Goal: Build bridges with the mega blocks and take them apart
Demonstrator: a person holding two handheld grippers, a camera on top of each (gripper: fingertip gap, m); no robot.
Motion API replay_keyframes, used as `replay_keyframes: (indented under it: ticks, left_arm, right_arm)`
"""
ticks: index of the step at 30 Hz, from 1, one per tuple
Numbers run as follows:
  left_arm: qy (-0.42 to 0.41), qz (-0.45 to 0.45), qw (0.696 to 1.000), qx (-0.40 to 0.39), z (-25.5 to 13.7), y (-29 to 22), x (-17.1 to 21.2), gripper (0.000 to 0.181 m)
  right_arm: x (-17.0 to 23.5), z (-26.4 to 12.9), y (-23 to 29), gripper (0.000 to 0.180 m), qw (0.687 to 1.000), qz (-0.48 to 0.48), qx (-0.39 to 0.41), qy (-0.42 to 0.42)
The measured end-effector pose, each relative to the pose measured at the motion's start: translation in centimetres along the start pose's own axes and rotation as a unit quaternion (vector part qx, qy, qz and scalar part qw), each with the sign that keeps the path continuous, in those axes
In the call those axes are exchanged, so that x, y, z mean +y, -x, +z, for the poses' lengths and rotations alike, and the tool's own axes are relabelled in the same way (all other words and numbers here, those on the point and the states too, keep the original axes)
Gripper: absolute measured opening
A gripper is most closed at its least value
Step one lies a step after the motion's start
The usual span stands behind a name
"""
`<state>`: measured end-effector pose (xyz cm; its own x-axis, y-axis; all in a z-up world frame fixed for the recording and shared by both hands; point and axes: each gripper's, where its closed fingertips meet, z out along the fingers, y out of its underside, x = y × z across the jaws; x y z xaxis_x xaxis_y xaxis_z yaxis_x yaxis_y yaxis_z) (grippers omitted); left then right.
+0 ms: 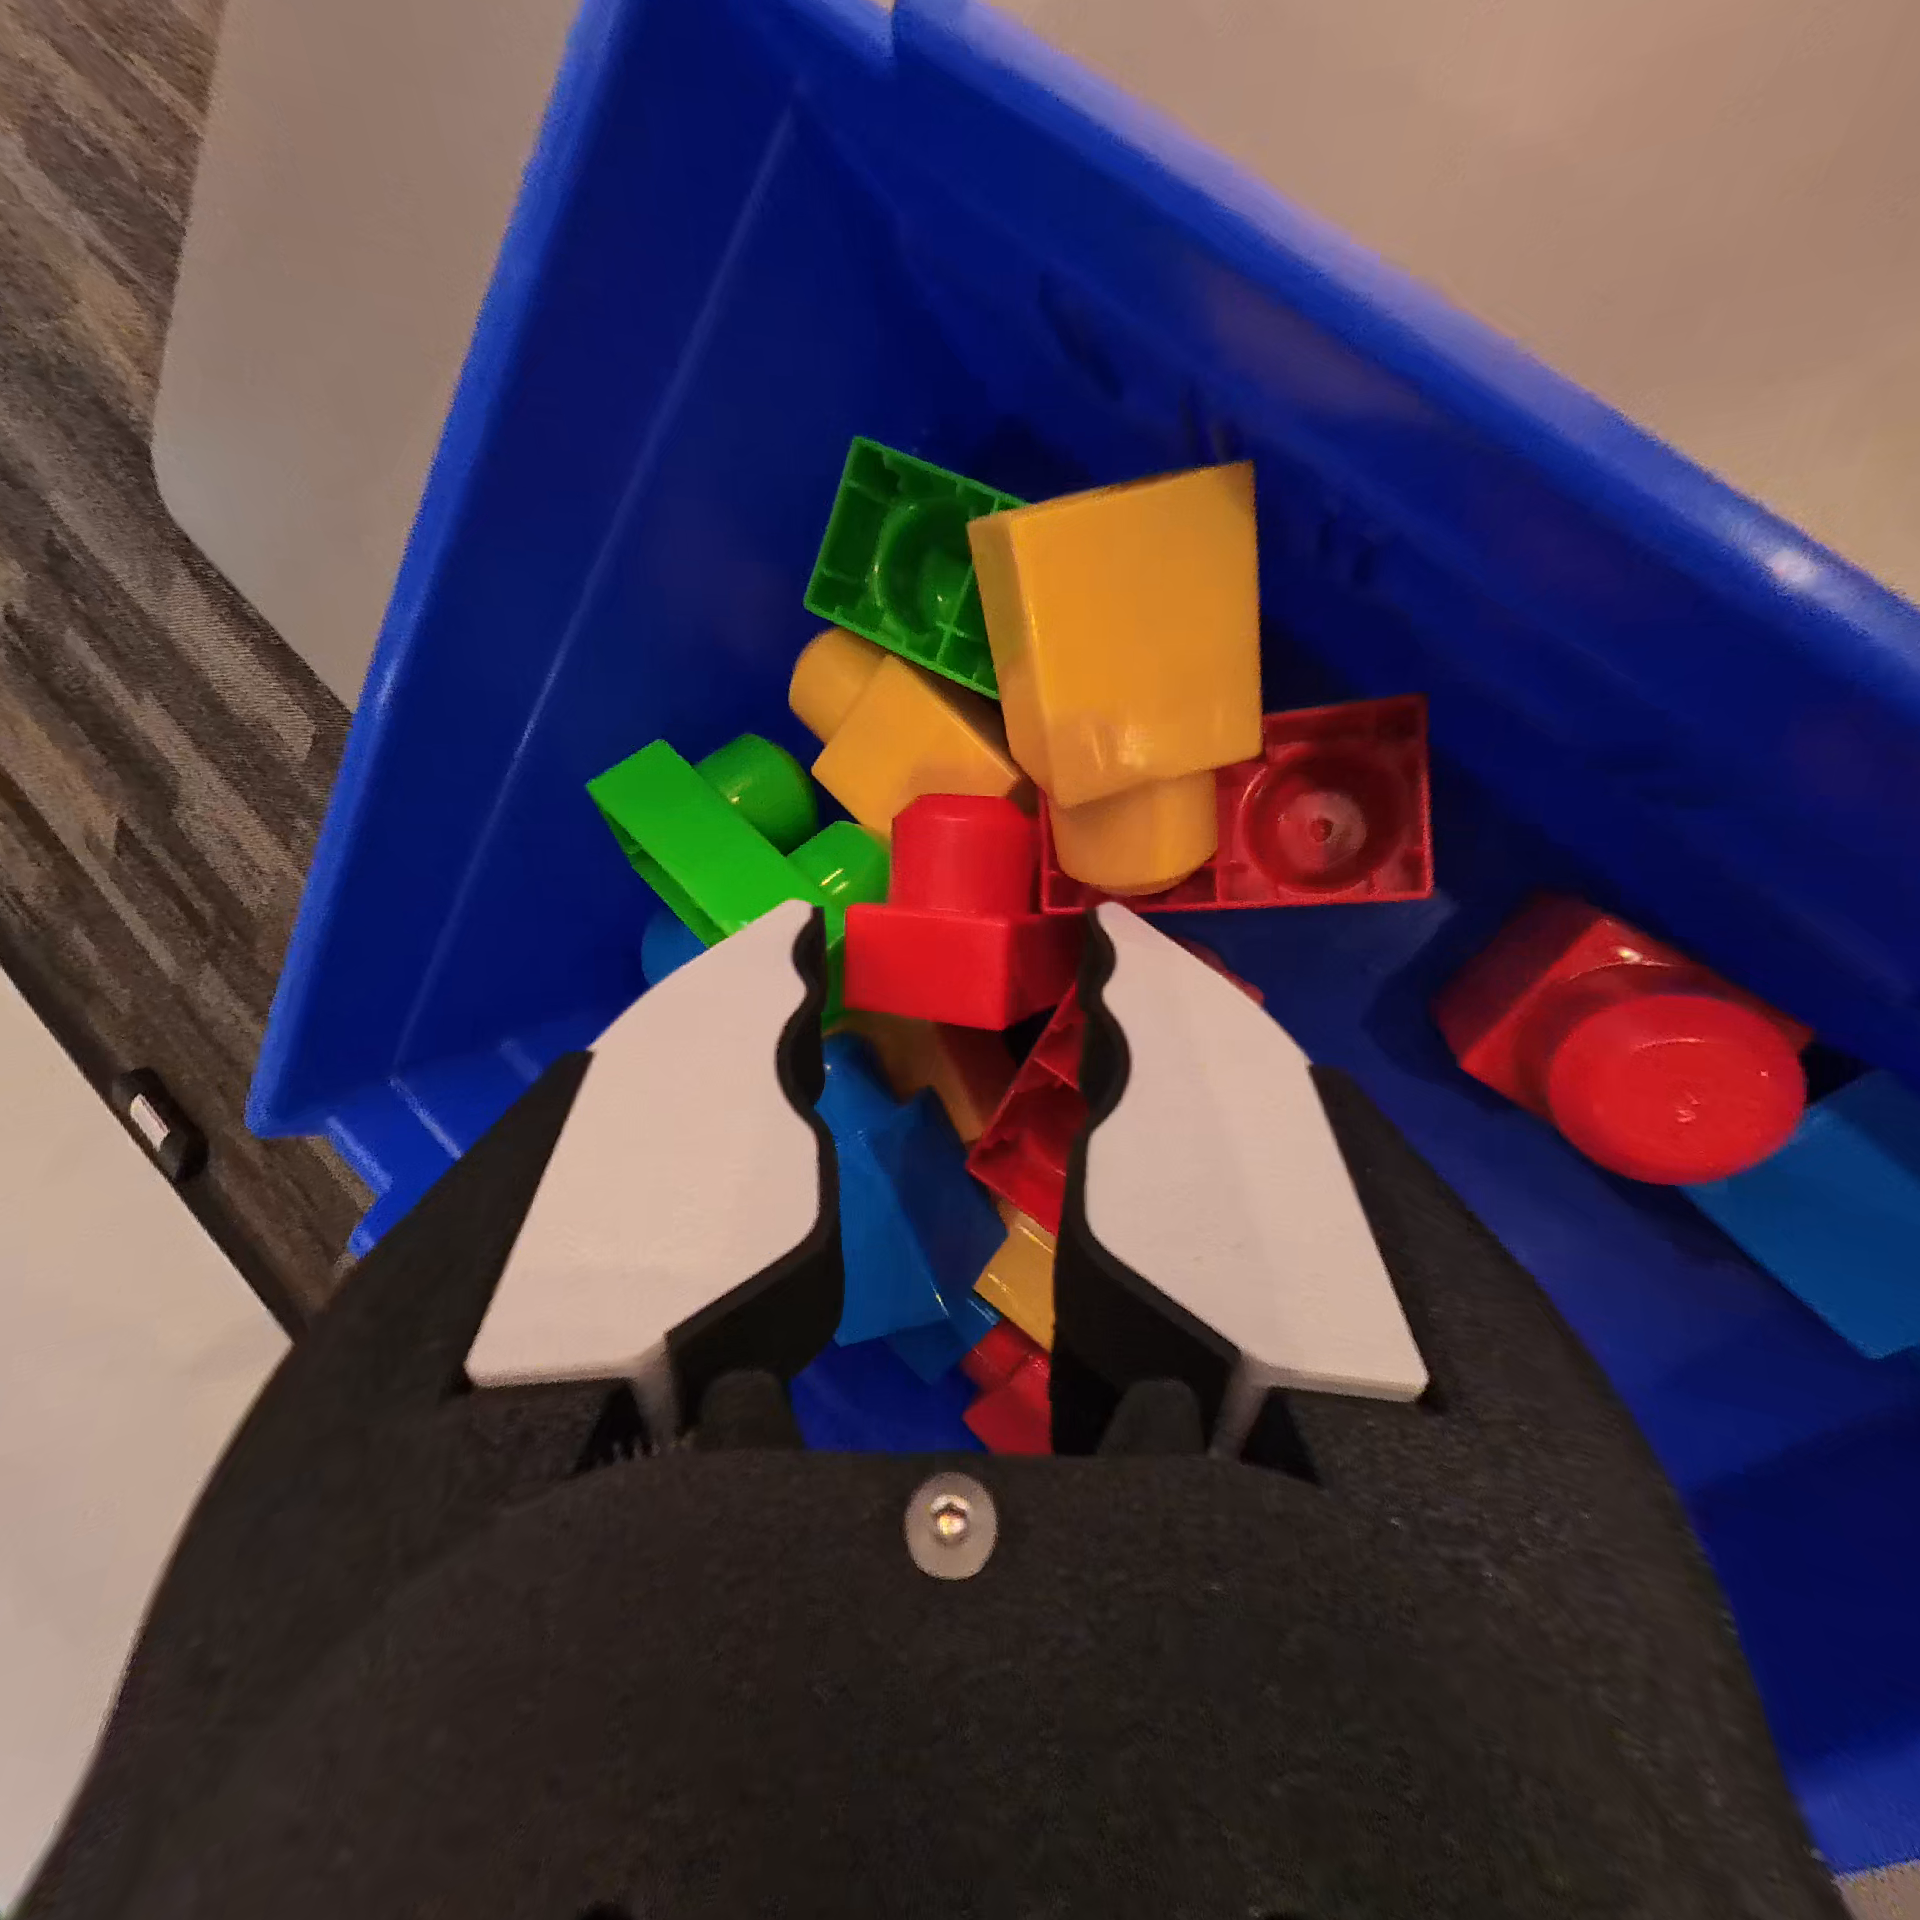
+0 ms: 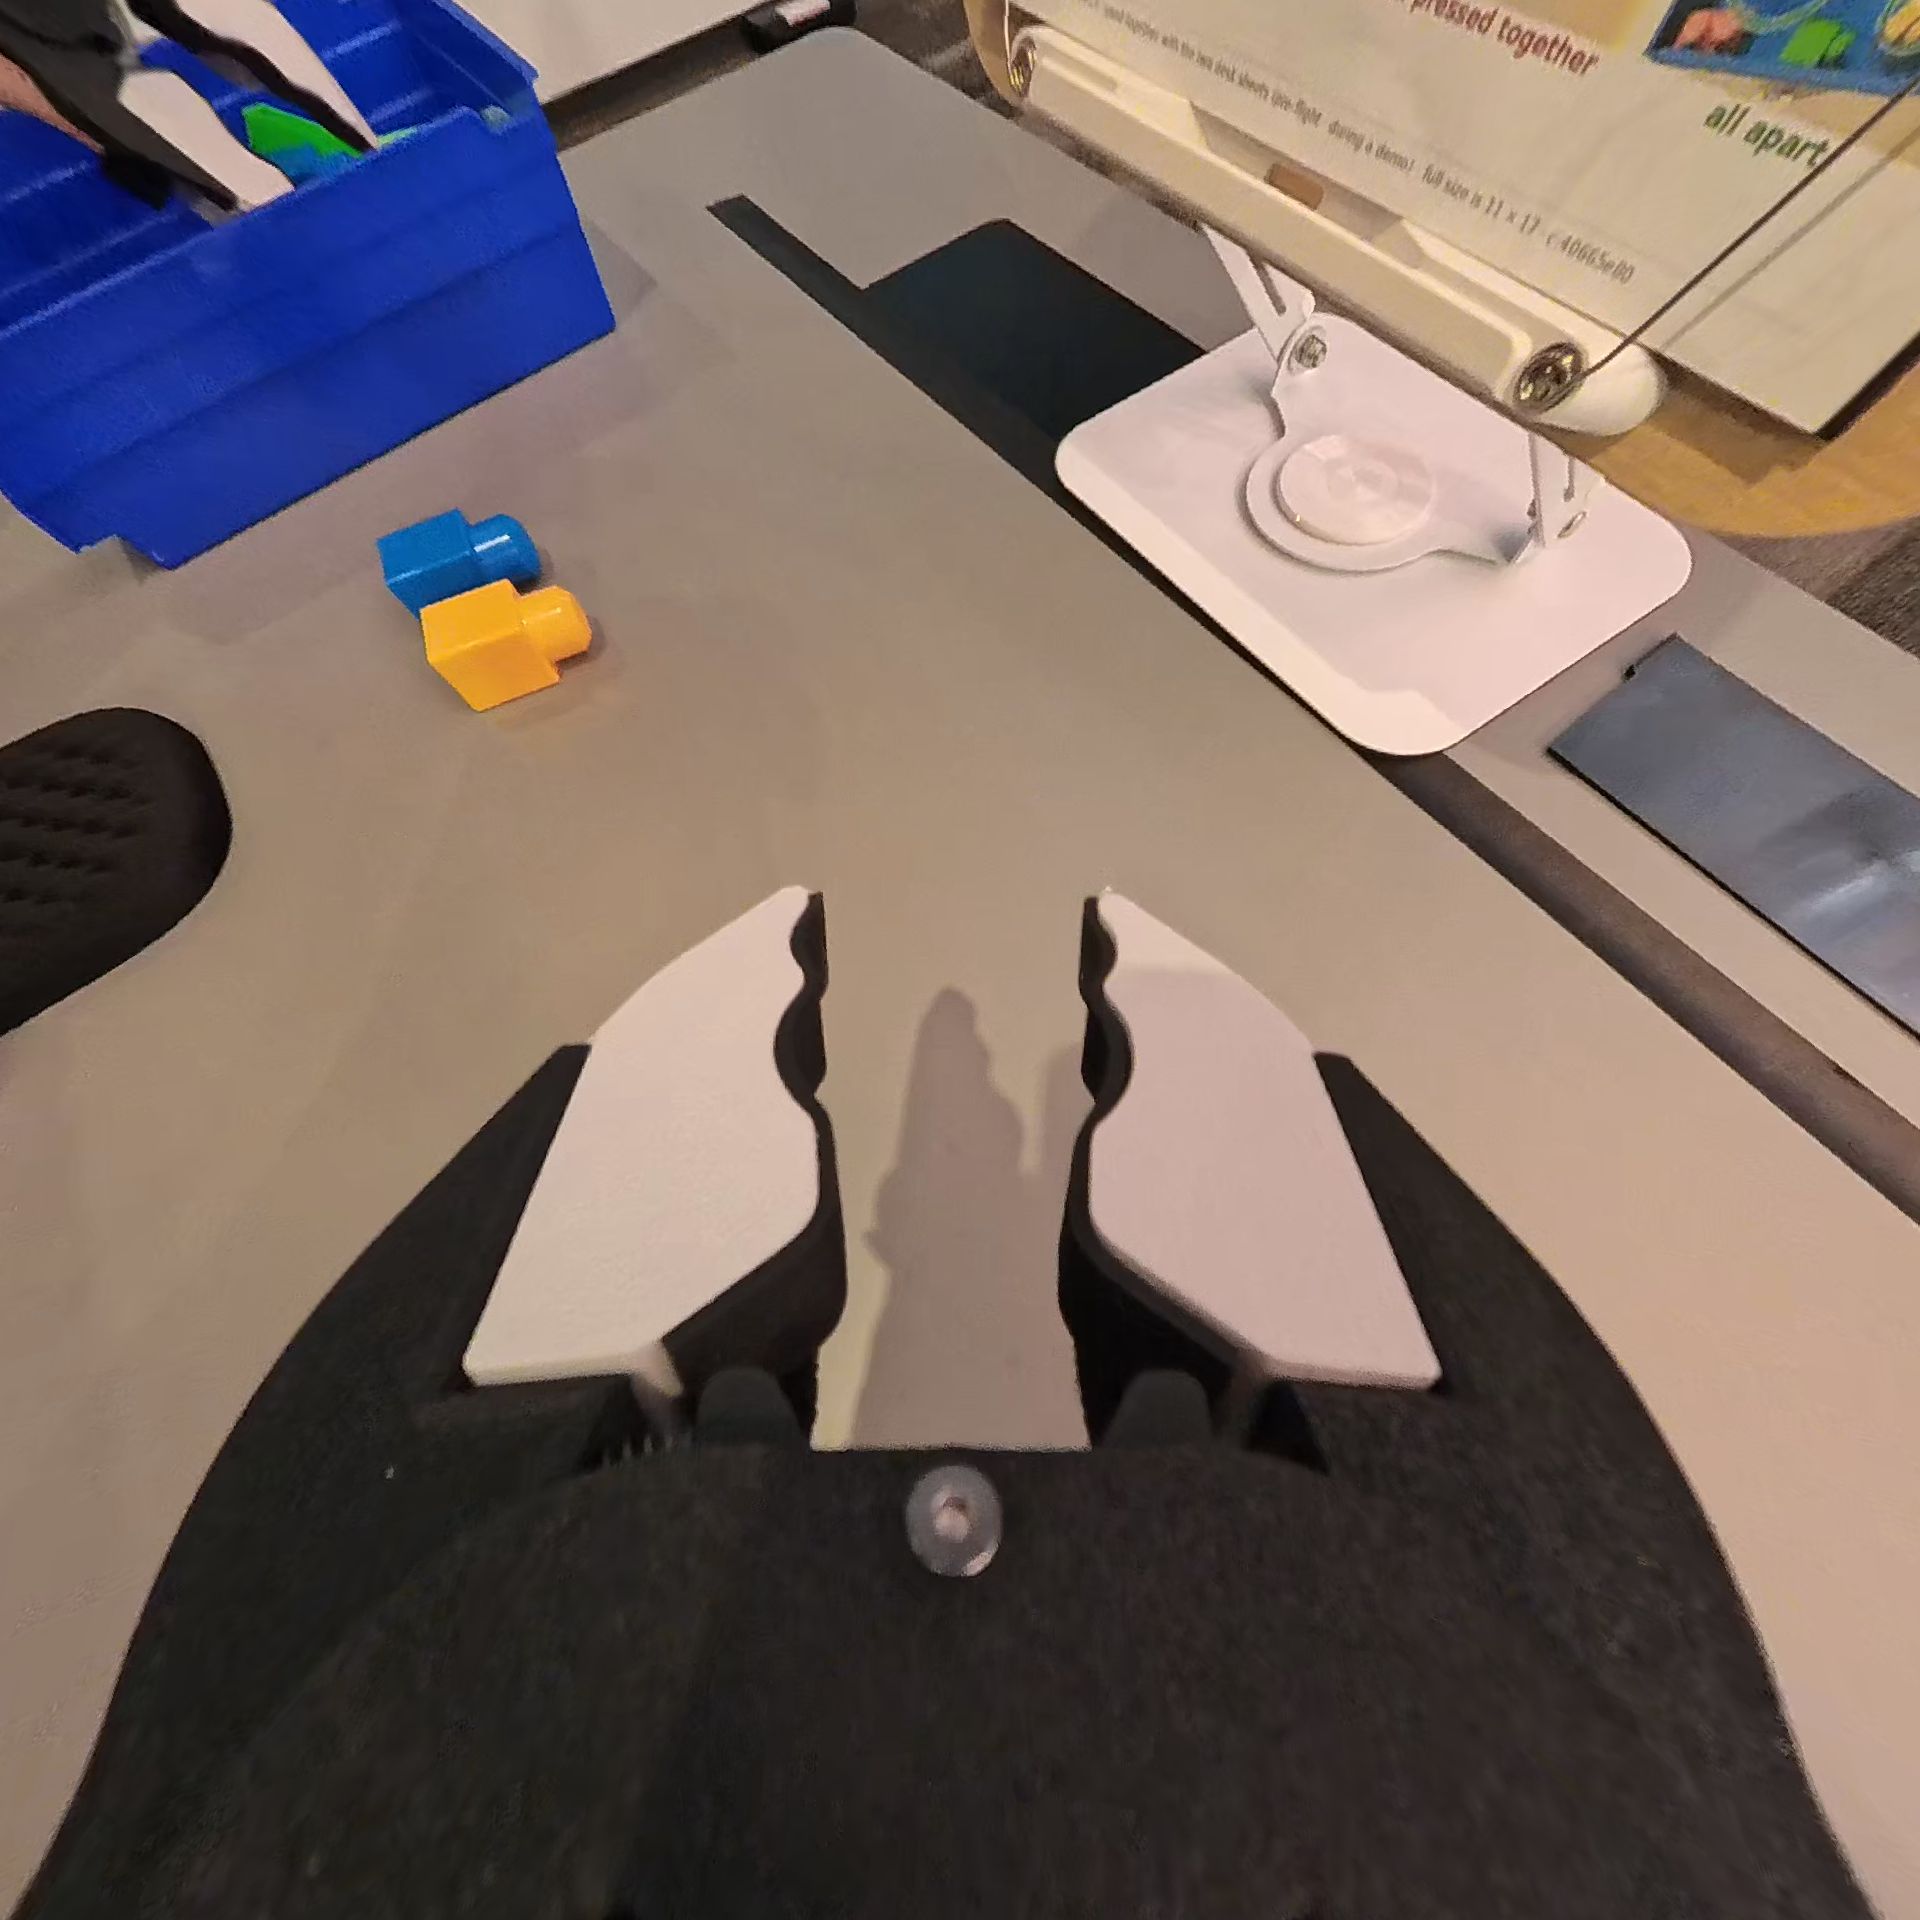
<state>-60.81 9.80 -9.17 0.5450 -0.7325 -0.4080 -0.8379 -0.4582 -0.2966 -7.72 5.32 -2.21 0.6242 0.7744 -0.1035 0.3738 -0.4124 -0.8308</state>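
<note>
Left wrist view: left tool [image 1: 954,925] gapes over the blue bin [image 1: 540,644], red block [image 1: 961,935] between its tips, ungripped. Right tool [image 2: 954,914], wide and empty, idles above the worktop [image 2: 935,675]; blue block [image 2: 447,556] and yellow block [image 2: 499,644] lie at 11 o'clock. Judged stage: gathering. Next: close on red, lift.

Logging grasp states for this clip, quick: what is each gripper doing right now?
Left gripper: open, fingers around a red block in the blue bin, not clamped.
Right gripper: open, empty, above the table.
</note>
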Motion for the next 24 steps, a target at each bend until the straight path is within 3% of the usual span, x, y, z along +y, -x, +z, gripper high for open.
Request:
replay_keyframes:
  ticks: [5, 13, 19, 24]
  left_arm:
    - [0.031, 0.017, 0.999, 0.010, 0.8, 0.0, 1.1, 0.041]
    - [-0.010, -0.054, 0.998, -0.005, -0.3, 0.8, 0.8, 0.039]
    - [-0.105, -0.092, 0.988, -0.069, -6.6, 2.6, -1.8, 0.038]
    - [-0.251, -0.114, 0.959, -0.072, -13.6, 0.2, -8.5, 0.038]
  right_arm:
    - [0.6, 0.6, -0.1, 0.046, 1.000, 0.002, -0.001, 0.016]
    - [0.6, 1.5, 0.5, 0.046, 1.000, -0.003, -0.013, 0.020]
    - [-0.3, 1.8, 1.2, 0.044, 1.000, -0.008, -0.028, -0.003]
    - [-2.8, 2.7, 4.1, 0.043, 0.994, -0.025, -0.082, -0.064]
